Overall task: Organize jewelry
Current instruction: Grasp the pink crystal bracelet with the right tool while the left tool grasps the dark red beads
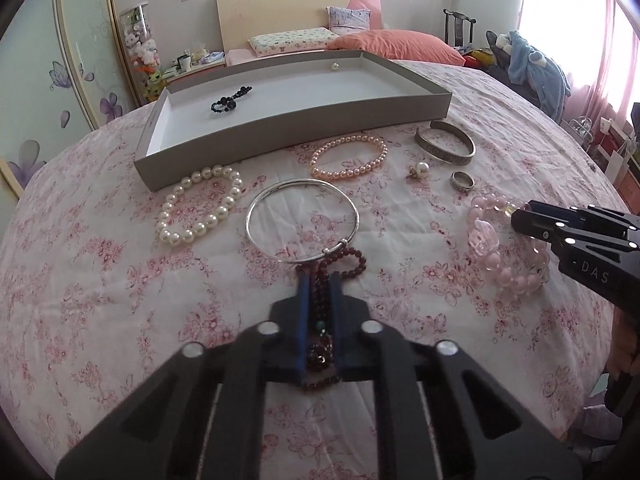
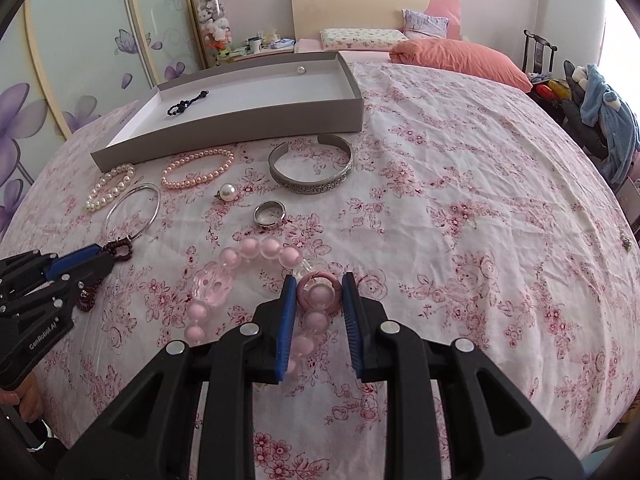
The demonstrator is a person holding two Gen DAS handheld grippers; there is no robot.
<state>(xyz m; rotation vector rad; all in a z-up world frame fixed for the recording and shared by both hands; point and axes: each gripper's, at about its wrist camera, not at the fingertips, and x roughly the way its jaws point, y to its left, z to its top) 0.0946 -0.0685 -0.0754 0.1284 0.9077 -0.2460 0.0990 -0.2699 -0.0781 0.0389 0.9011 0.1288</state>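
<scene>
My left gripper (image 1: 320, 280) is shut on a dark red bead bracelet (image 1: 352, 260) that lies on the floral bedspread, its far loop touching a thin silver bangle (image 1: 304, 182). My right gripper (image 2: 318, 280) is shut on a pink bead bracelet (image 2: 256, 248), with a pink ring-shaped bead squeezed between the blue pads. In the left wrist view the right gripper (image 1: 516, 216) reaches in from the right onto the pink bracelet (image 1: 492, 264). In the right wrist view the left gripper (image 2: 106, 254) shows at the left. A grey tray (image 1: 280, 128) at the back holds a black bead string (image 1: 230, 100) and a pearl (image 1: 334, 66).
In front of the tray lie a white pearl bracelet (image 1: 200, 208), a peach pearl bracelet (image 1: 340, 176), a silver cuff (image 1: 444, 152), a pearl earring (image 1: 422, 168) and a silver ring (image 1: 462, 180). Pillows sit behind the tray. The right side of the bedspread is bare.
</scene>
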